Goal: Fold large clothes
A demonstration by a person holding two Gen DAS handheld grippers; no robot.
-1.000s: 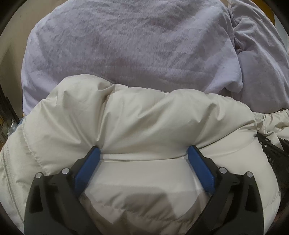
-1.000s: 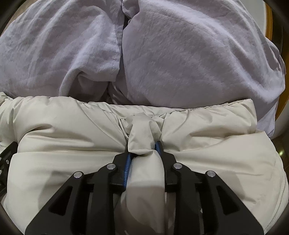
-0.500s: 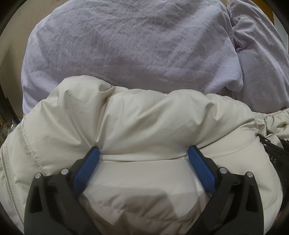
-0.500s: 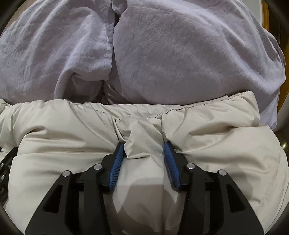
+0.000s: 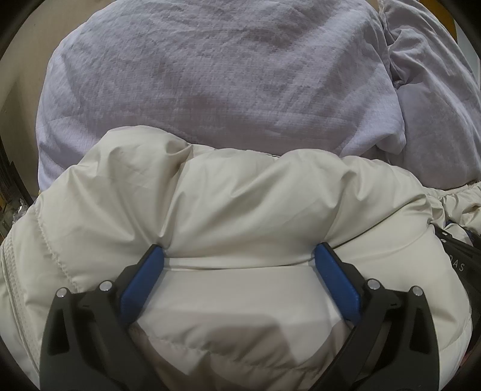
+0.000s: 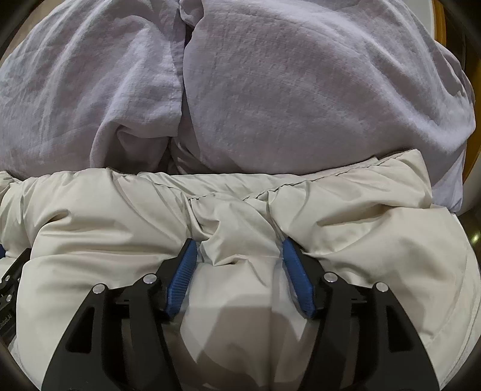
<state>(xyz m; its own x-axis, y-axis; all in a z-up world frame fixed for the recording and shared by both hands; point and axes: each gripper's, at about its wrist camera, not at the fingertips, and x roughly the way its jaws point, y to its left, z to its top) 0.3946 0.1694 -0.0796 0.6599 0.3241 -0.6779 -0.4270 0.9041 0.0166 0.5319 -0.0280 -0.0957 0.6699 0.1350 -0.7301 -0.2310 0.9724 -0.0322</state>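
A puffy cream down jacket [image 5: 240,204] lies bunched in front of both grippers, in the right wrist view too [image 6: 90,216]. My left gripper [image 5: 239,251] stands wide open, its blue pads [image 5: 144,276] pushed down into the padding, with a broad bulge of jacket between them. The jaws of my right gripper [image 6: 239,243] are opening. A loosened, creased fold of the jacket sits between its ribbed blue pads [image 6: 183,273], no longer pinched. Whatever lies beneath the jacket is hidden.
A wrinkled lavender garment [image 5: 210,75] is heaped just behind the jacket and fills the far half of both views [image 6: 300,90]. The right gripper's black body [image 5: 460,261] shows at the right edge. A beige surface [image 5: 18,60] and an orange-brown rim [image 6: 440,27] lie at the borders.
My right gripper's pads have spread apart from a tight pinch on the jacket fold, and the fold has slackened and widened. The left gripper and the jacket under it look the same.
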